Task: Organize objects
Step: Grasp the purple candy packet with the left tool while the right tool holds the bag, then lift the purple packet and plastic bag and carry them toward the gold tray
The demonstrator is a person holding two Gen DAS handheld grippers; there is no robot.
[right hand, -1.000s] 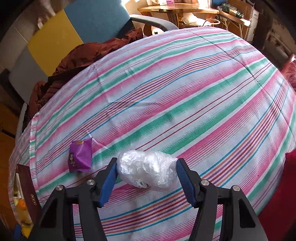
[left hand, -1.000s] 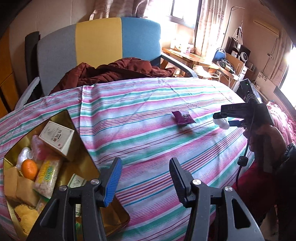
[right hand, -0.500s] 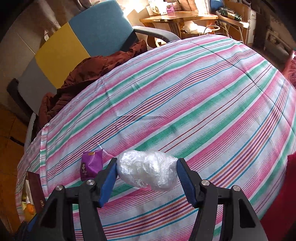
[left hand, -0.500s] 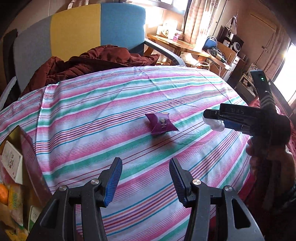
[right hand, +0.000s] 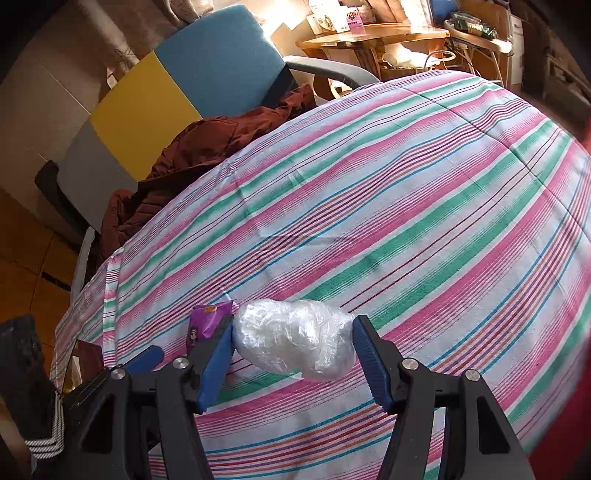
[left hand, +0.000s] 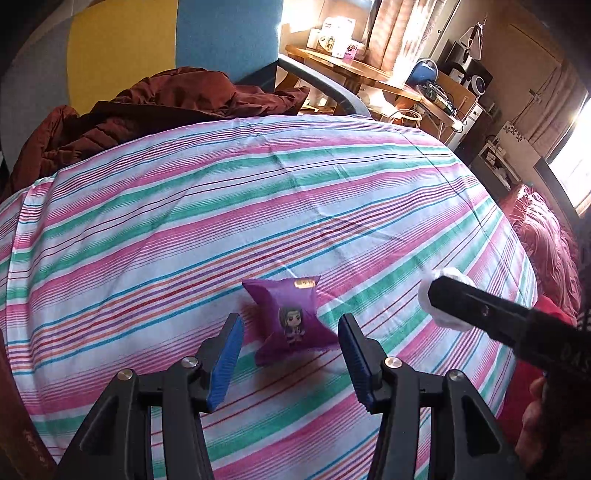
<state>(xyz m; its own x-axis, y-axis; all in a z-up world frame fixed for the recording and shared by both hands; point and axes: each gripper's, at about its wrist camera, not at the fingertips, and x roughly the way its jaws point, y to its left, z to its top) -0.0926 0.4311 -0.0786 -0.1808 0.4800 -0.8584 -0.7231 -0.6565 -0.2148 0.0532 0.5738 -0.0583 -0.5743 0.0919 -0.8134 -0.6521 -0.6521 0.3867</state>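
Behind the striped cloth (left hand: 258, 192) stands a chair (right hand: 207, 70) with grey, yellow and blue panels; a dark red jacket (left hand: 155, 107) lies on it. Sunlight falls on a cluttered wooden desk (left hand: 354, 70) beside curtains (left hand: 391, 33).

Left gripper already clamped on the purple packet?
No, the left gripper is open; the purple packet lies untouched on the striped cloth.

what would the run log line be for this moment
left gripper: open, either side of purple snack packet | right gripper: shut on clear plastic-wrapped bundle | surface: striped cloth
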